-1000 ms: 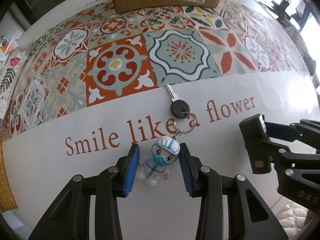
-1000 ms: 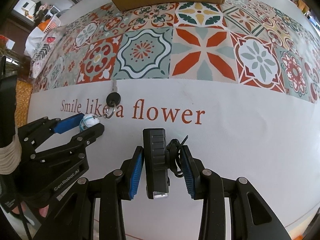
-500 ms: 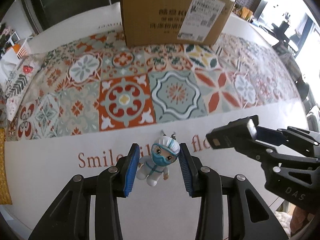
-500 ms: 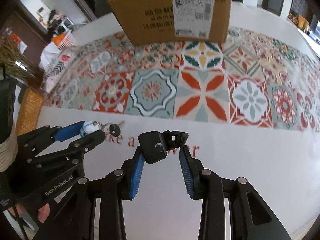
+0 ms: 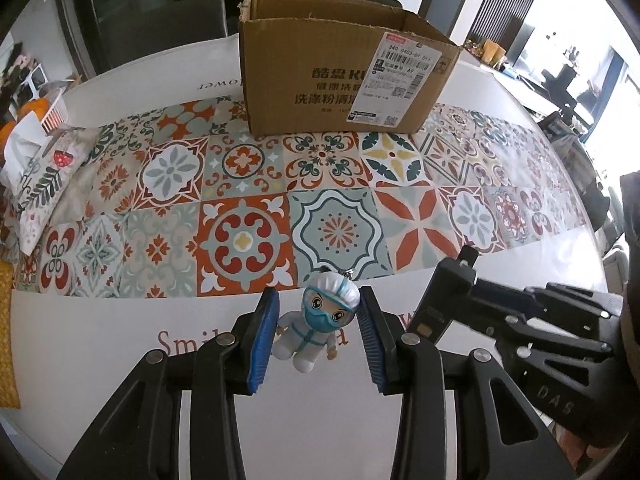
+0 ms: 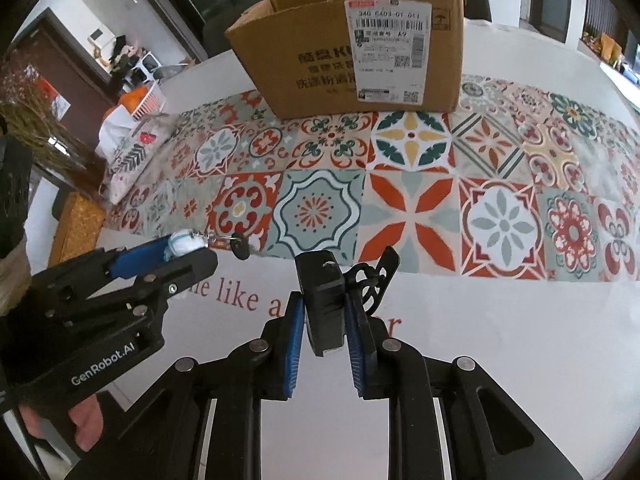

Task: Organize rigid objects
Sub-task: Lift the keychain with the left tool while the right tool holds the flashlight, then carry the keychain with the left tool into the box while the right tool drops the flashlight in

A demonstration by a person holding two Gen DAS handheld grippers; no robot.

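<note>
My left gripper [image 5: 318,330] is shut on a small white figurine keychain [image 5: 316,330] with a blue mask, held above the table. In the right wrist view the figurine [image 6: 185,242] has a ring and a black key [image 6: 239,250] dangling from it. My right gripper [image 6: 322,328] is shut on a black clip-like device [image 6: 323,304], also lifted off the table; it shows in the left wrist view [image 5: 448,300] too. An open cardboard box [image 5: 344,72] stands at the far side of the table, also in the right wrist view [image 6: 360,44].
The table carries a tiled-pattern cloth [image 5: 328,184] with a white border and red lettering. A patterned cushion [image 5: 40,184] and a white basket [image 5: 52,112] lie at the far left. Chairs stand behind the box.
Both grippers have risen from the table with their objects and tilted up toward the box. The key, which lay on the cloth, now hangs from the lifted figurine.
</note>
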